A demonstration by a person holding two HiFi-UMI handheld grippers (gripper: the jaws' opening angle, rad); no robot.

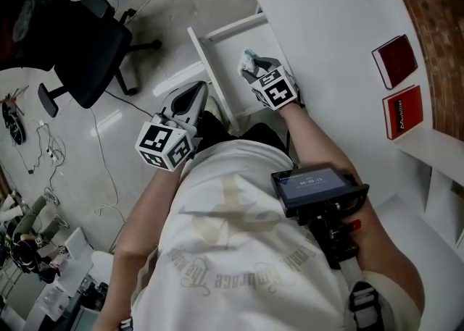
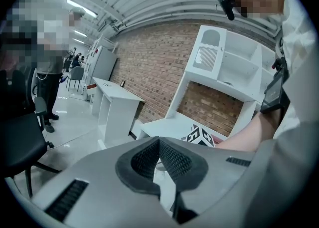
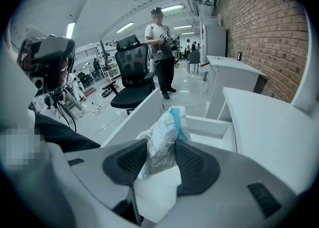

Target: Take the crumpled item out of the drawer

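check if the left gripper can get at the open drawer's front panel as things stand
Probably yes: the left gripper hangs just outside the drawer's front panel, jaws pointing toward it, with nothing visible between them.

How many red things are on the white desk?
2. The darker red thing lies on the desk by the brick wall; the brighter red thing lies just beside it, nearer the person. None looks hidden.
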